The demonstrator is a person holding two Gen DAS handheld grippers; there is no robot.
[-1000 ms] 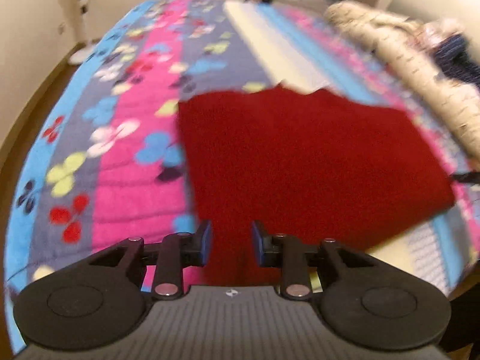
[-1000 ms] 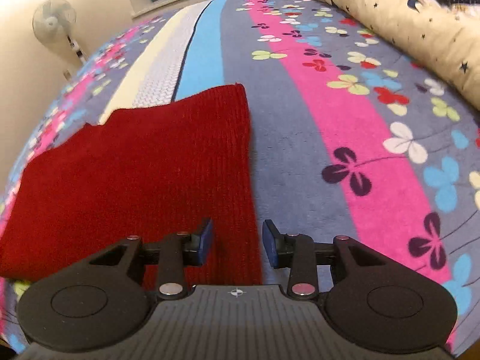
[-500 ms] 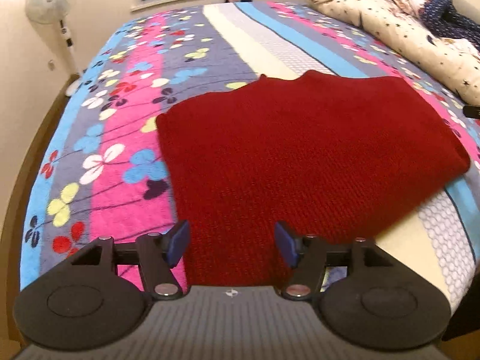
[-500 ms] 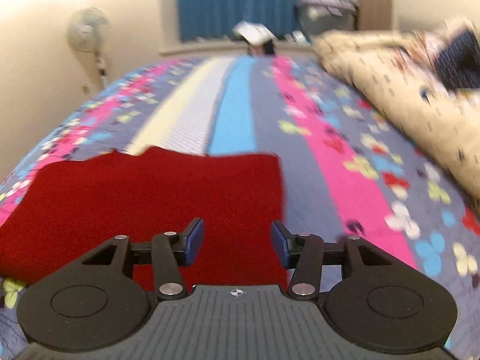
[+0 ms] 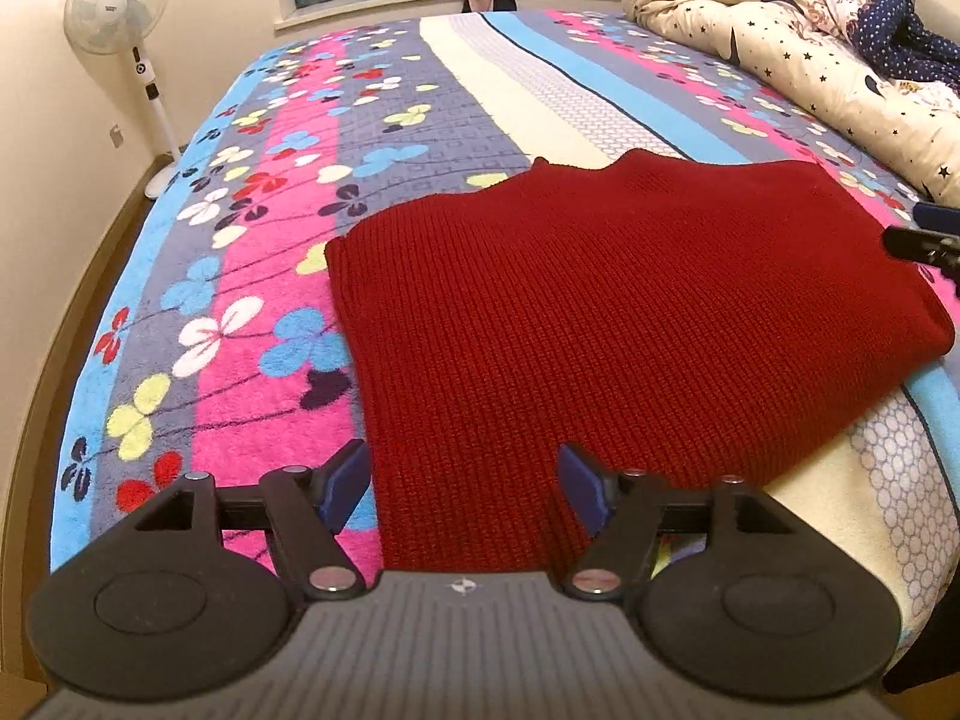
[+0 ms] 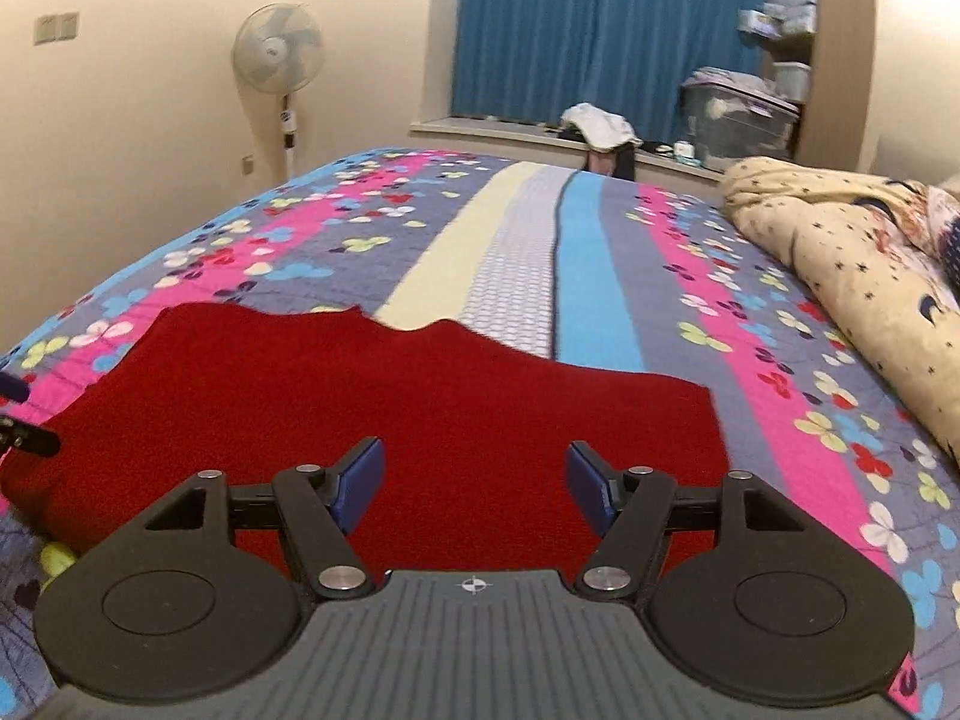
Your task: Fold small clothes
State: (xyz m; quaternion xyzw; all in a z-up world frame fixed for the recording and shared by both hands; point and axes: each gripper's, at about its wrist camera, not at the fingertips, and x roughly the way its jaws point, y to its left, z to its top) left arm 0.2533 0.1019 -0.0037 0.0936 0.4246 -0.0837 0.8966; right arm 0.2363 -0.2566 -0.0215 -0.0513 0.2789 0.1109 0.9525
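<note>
Sweater [image 5: 630, 324] is lying flat on the striped flowery blanket [image 5: 252, 276], red knit, filling the middle of the left wrist view and the lower left of the right one. Left gripper [image 5: 465, 483] hangs over its near edge, jaws opening, fabric below them but nothing pinched. Right gripper [image 6: 474, 483] same deal, jaws opening above the sweater, not touching it. Fan [image 6: 279, 60] upper left by the wall, starry duvet [image 6: 852, 252] bunched up on the right.
</note>
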